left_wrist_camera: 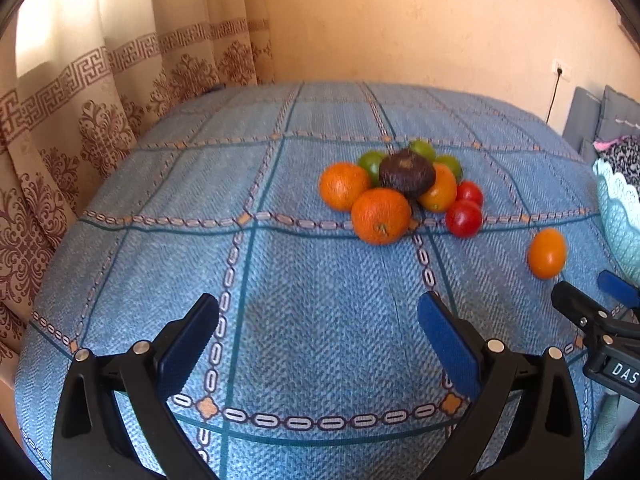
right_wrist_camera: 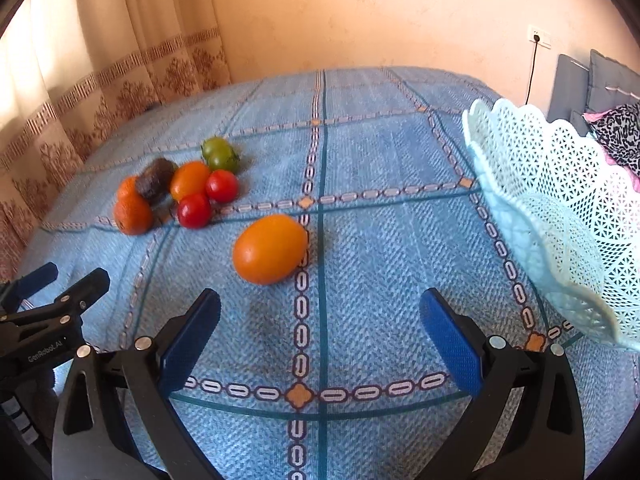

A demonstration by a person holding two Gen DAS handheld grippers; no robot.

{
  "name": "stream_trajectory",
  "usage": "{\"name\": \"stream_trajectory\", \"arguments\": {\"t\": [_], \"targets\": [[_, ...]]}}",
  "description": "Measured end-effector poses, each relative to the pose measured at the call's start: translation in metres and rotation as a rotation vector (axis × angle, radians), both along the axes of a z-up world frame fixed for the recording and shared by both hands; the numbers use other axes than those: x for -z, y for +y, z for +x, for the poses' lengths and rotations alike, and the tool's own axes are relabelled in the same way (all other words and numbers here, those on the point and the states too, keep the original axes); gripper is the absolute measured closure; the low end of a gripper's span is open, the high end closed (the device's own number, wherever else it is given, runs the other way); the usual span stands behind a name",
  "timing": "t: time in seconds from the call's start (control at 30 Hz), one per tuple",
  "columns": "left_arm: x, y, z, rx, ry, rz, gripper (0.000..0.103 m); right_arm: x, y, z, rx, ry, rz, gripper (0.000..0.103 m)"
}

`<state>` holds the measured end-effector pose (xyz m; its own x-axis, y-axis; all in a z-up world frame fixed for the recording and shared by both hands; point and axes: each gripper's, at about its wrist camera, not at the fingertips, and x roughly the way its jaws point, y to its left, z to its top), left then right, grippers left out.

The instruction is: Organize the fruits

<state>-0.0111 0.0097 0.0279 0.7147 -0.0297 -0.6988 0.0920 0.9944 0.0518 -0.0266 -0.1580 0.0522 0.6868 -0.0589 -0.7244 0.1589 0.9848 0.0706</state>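
Observation:
A pile of fruit lies on the blue cloth: oranges (left_wrist_camera: 380, 216), a dark brown fruit (left_wrist_camera: 407, 173), green fruits (left_wrist_camera: 371, 164) and red tomatoes (left_wrist_camera: 463, 219). The pile also shows in the right wrist view (right_wrist_camera: 188, 192). A lone orange fruit (right_wrist_camera: 270, 249) lies apart from it, just ahead of my right gripper (right_wrist_camera: 320, 320), which is open and empty. That fruit shows in the left wrist view (left_wrist_camera: 546, 253). My left gripper (left_wrist_camera: 318, 320) is open and empty, short of the pile. A pale blue lattice basket (right_wrist_camera: 560, 216) stands at the right.
The blue patterned cloth (left_wrist_camera: 280, 272) covers the table. Curtains (left_wrist_camera: 80, 120) hang at the left, a wall stands behind. Grey cushions (right_wrist_camera: 592, 84) and a patterned cloth (right_wrist_camera: 618, 132) lie beyond the basket. The other gripper shows at the edge of each view (left_wrist_camera: 592, 316).

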Motion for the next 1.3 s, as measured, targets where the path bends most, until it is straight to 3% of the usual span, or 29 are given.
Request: {"name": "stream_trajectory", "arguments": {"t": [0.37,0.83,1.3], "targets": [[-0.001,0.002,0.0,-0.016,-0.025,-0.015,0.005,-0.011,-0.006,-0.013,0.0,-0.061,0.032,0.002],[-0.002,0.002,-0.004,-0.018,-0.031,-0.024,0.005,-0.011,-0.005,-0.012,0.0,-0.058,0.03,0.002],[-0.008,0.021,-0.001,-0.039,-0.022,-0.09,0.005,-0.014,-0.003,-0.003,-0.015,-0.024,0.029,0.002]]}}
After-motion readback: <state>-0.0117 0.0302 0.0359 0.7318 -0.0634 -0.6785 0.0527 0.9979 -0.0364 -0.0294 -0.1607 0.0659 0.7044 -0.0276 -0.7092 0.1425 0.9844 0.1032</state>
